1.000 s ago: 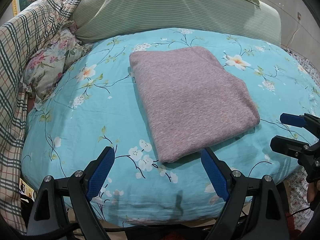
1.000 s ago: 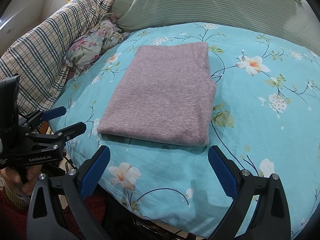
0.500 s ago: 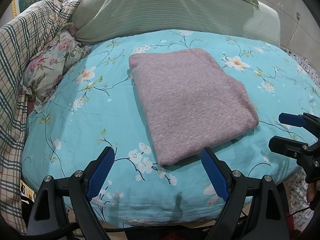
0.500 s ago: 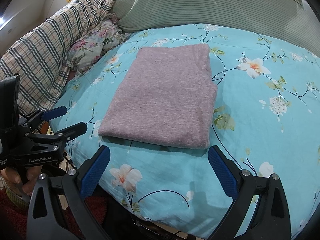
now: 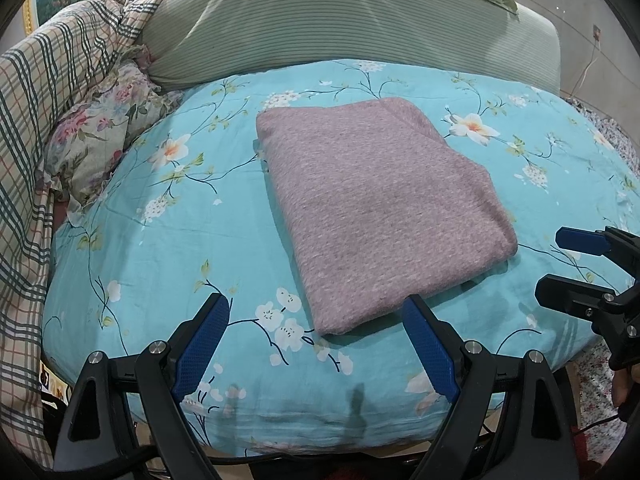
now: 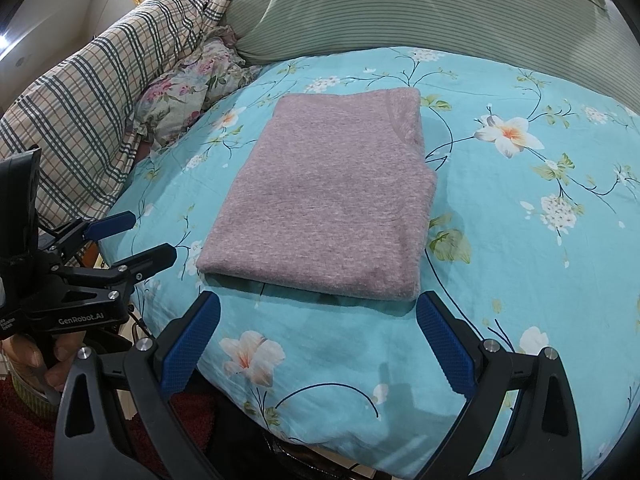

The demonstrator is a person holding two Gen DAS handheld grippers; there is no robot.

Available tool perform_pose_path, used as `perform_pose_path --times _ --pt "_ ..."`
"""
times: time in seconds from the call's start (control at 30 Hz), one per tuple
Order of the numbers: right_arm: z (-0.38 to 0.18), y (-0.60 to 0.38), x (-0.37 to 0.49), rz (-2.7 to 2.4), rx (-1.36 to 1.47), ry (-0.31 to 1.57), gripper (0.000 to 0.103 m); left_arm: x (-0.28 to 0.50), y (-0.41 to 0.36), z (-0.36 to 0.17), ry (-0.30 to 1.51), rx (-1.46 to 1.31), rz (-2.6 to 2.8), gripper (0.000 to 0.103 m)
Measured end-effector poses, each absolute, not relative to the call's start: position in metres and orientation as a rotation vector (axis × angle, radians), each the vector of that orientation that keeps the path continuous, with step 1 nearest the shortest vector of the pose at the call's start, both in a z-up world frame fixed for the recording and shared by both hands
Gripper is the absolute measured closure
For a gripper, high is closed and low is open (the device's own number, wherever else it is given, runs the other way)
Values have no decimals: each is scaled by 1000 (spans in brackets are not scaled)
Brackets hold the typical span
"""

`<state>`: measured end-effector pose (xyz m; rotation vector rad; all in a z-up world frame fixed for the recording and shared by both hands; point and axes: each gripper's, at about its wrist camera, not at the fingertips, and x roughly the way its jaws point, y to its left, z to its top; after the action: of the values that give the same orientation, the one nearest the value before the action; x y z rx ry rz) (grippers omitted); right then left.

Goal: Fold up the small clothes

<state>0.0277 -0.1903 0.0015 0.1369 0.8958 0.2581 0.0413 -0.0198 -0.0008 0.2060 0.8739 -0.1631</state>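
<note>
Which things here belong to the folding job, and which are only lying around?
Part of the job:
- folded mauve garment, lying flat on the floral sheet
- left gripper, open, empty
- right gripper, open, empty

Only lying around:
- striped green pillow
- plaid blanket
- flowered cushion

Fuzzy matt knit garment (image 5: pixel 376 208)
</note>
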Motion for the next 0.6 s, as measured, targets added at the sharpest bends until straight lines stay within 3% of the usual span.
perform_pose_path --times 0.6 --pt "3 -192 36 267 133 894 5 43 -22 0 877 203 -162 14"
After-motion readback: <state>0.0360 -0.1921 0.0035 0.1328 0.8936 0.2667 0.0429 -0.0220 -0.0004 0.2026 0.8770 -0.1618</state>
